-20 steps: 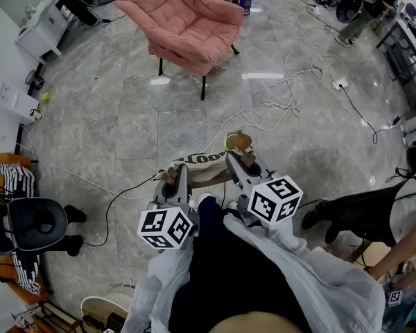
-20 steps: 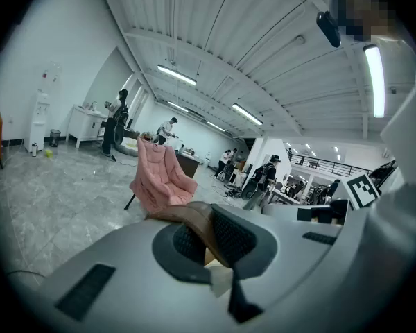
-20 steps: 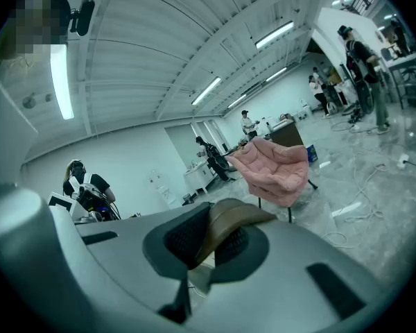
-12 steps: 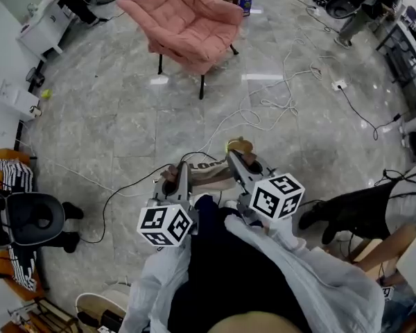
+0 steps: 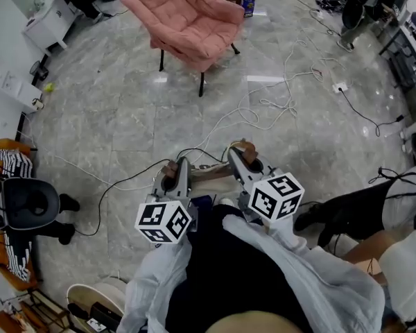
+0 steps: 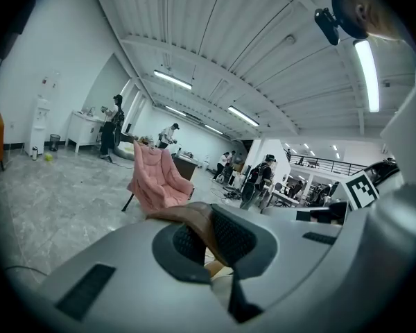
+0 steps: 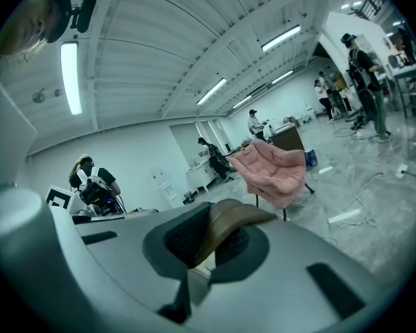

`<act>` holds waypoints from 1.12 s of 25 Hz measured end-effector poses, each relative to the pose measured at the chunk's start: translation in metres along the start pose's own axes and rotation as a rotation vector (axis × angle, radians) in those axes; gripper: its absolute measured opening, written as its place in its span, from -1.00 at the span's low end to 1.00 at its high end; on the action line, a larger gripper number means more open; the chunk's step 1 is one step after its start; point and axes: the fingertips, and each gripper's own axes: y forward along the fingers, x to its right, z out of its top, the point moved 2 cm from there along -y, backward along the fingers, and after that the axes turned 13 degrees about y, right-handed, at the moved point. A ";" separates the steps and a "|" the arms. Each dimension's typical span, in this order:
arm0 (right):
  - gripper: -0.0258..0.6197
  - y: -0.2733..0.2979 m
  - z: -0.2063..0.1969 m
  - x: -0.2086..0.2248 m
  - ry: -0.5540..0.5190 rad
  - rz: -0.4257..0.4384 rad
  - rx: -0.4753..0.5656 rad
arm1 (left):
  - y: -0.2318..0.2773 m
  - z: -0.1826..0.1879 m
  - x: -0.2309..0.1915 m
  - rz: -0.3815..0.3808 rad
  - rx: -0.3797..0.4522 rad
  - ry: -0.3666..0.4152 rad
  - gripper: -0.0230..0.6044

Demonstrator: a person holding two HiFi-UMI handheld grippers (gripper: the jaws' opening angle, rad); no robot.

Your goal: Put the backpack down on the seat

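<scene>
Marble floor (image 5: 125,116) under beige, brown-strapped backpack (image 5: 211,177)

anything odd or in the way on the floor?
Loose cables sprawl over the floor between the carried backpack and the pink chair: untidy, and a likely trip hazard on the way. Nothing looks spilled or damaged.

Less of the backpack (image 5: 209,176) shows between the left gripper (image 5: 172,172) and the right gripper (image 5: 241,151) than before, and its pale lettered panel has dropped out of sight behind them. The floor has slid up the head view, carrying the black office chair (image 5: 29,203) and the yellow ball (image 5: 48,87) higher. A bystander (image 5: 405,269) in pale clothing now fills more of the lower right corner.
</scene>
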 end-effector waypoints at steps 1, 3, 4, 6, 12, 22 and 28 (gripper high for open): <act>-0.90 -0.002 -0.001 0.001 0.004 0.002 -0.001 | -0.001 -0.002 0.002 0.002 0.000 -0.006 -0.88; -0.90 -0.003 -0.001 0.003 0.007 0.004 -0.001 | -0.002 -0.005 0.004 0.007 -0.002 -0.014 -0.88; -0.90 -0.002 -0.001 0.004 0.008 0.004 -0.001 | -0.001 -0.006 0.003 0.009 -0.004 -0.016 -0.88; -0.90 0.002 0.001 0.007 0.012 0.004 -0.004 | 0.004 -0.007 0.001 0.010 -0.006 -0.026 -0.88; -0.90 0.021 0.006 0.024 0.026 -0.004 -0.017 | 0.029 -0.014 -0.010 0.014 -0.014 -0.037 -0.88; -0.90 0.099 0.061 0.043 0.010 -0.022 -0.016 | 0.108 0.015 -0.059 0.003 -0.017 -0.029 -0.88; -0.90 0.149 0.093 0.044 0.009 -0.023 0.004 | 0.152 0.040 -0.097 -0.013 0.002 -0.031 -0.88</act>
